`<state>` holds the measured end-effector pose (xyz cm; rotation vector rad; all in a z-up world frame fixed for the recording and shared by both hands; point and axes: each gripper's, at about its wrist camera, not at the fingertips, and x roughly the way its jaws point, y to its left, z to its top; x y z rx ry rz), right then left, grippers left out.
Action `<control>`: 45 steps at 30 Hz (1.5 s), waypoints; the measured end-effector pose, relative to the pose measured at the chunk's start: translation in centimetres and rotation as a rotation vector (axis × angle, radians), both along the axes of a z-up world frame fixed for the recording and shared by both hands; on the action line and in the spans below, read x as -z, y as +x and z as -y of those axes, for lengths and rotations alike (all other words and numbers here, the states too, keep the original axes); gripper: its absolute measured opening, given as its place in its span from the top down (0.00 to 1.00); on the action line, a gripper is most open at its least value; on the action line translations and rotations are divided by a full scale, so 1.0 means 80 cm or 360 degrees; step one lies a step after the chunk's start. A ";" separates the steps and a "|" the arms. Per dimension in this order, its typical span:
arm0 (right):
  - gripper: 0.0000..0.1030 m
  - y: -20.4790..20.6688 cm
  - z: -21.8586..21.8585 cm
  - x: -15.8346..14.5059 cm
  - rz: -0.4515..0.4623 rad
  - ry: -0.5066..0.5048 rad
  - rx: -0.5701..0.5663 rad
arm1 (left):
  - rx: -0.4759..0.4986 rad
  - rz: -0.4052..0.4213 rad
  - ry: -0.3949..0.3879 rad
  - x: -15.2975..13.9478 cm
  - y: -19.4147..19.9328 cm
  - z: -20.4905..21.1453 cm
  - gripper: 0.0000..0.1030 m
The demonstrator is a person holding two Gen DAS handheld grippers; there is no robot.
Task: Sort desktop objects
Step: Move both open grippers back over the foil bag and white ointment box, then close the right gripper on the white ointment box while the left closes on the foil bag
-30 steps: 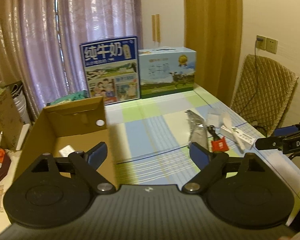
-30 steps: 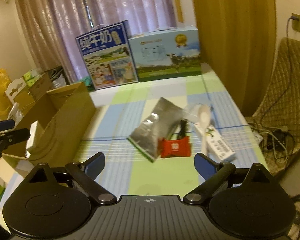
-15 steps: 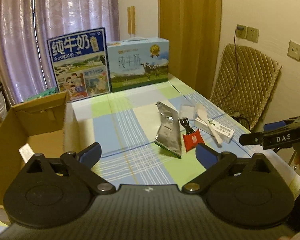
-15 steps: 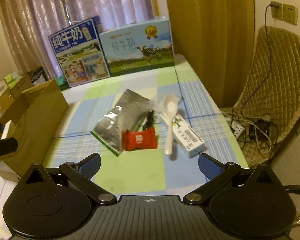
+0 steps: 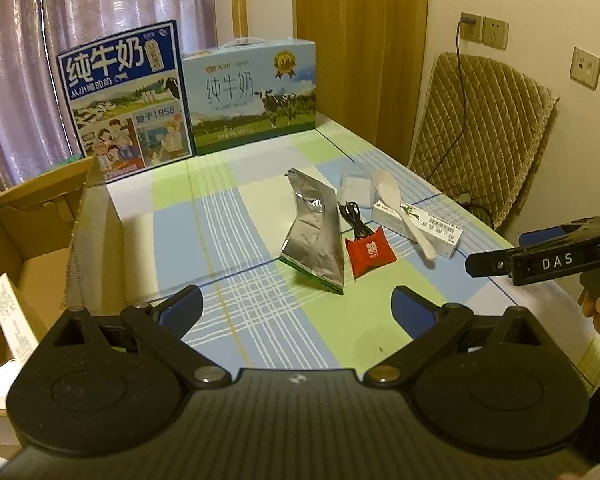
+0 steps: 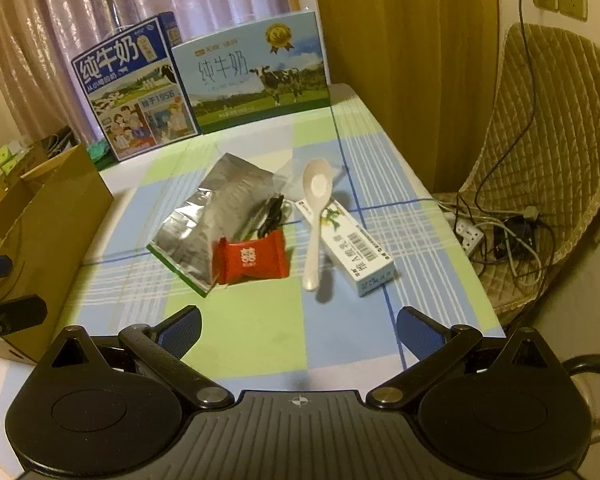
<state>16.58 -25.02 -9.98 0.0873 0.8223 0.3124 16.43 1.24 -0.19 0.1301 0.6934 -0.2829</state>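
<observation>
Left wrist view: left gripper [image 5: 296, 306] at lower centre, jaws spread wide, nothing held. Foil pouch [image 5: 315, 232], red sachet [image 5: 370, 251], cable [image 5: 352, 220], spoon [image 5: 400, 210], carton [image 5: 418, 224] are clustered right of centre, unsorted. Box [image 5: 40, 248] at left is nearly bare.

Right wrist view: right gripper [image 6: 299, 330] at lower centre, jaws wide, nothing touched. The cluster lies mid-frame; sorting is judged barely begun.

Two milk cartons [image 5: 188, 96] stood side by side at the counter's far edge before pale curtains [image 5: 80, 12]. A quilted chair [image 6: 548, 152] sat right, above a power strip [image 6: 470, 236] and tangled cables.
</observation>
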 end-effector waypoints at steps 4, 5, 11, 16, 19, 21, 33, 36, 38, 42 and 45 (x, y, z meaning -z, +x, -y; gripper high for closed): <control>0.02 0.008 0.006 0.007 -0.0004 -0.0022 0.0003 | 0.0016 -0.0017 0.0012 0.007 0.007 0.008 0.04; 0.02 0.011 0.007 0.009 0.0000 -0.0038 0.0002 | 0.0019 -0.0021 0.0016 0.009 0.009 0.010 0.04; 0.02 0.027 0.014 0.022 0.0031 -0.0125 -0.0021 | 0.0036 -0.0046 0.0032 0.023 0.029 0.023 0.04; 0.02 0.047 0.019 0.035 0.0022 -0.0166 -0.0055 | 0.0060 -0.0066 0.0066 0.037 0.052 0.037 0.04; 0.08 0.061 0.023 0.041 0.0034 -0.0195 -0.0049 | 0.0063 -0.0076 0.0082 0.047 0.068 0.043 0.04; 0.15 0.070 0.026 0.045 0.0038 -0.0224 -0.0044 | 0.0054 -0.0082 0.0092 0.053 0.080 0.045 0.04; 0.34 0.116 0.030 0.076 -0.0021 -0.0251 -0.0123 | 0.0046 -0.0092 0.0084 0.077 0.136 0.058 0.05; 0.37 0.125 0.025 0.083 -0.0035 -0.0247 -0.0145 | 0.0069 -0.0100 0.0081 0.084 0.154 0.063 0.07; 0.39 0.130 0.021 0.086 -0.0037 -0.0246 -0.0158 | 0.0081 -0.0111 0.0081 0.090 0.165 0.067 0.09; 0.42 0.137 0.015 0.092 -0.0041 -0.0247 -0.0174 | 0.0070 -0.0137 0.0060 0.100 0.186 0.071 0.14; 0.42 0.140 0.013 0.092 -0.0026 -0.0255 -0.0178 | 0.0073 -0.0161 0.0046 0.106 0.202 0.075 0.17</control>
